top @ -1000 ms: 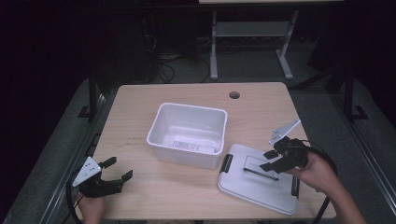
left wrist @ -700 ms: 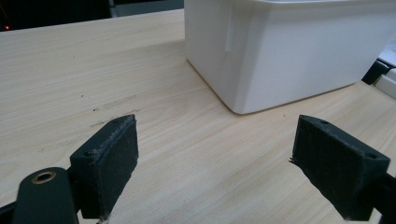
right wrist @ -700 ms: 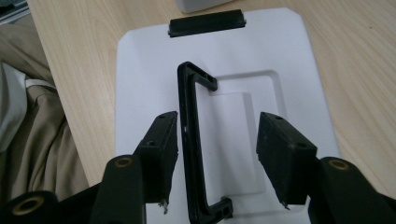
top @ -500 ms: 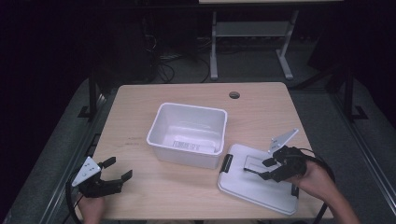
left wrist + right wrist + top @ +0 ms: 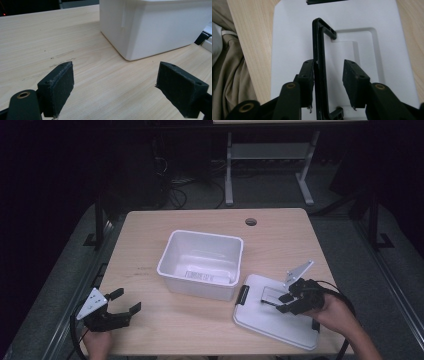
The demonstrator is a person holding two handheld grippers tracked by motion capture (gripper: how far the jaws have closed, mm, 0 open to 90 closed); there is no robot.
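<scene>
Straddling the black handle (image 5: 320, 67) of the white lid (image 5: 272, 320), the right gripper (image 5: 289, 301) has its jaws apart, one pad touching the bar, the other clear, apparently positioned to close on it. The lid lies flat on the table (image 5: 165, 225) just beside the empty white bin (image 5: 201, 264). The left gripper (image 5: 120, 312) waits near the table's front corner, jaws wide apart, holding nothing

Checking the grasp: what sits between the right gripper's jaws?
The lid's black handle, standing against the left pad in the right gripper view; the right gripper is open above the white lid.
</scene>
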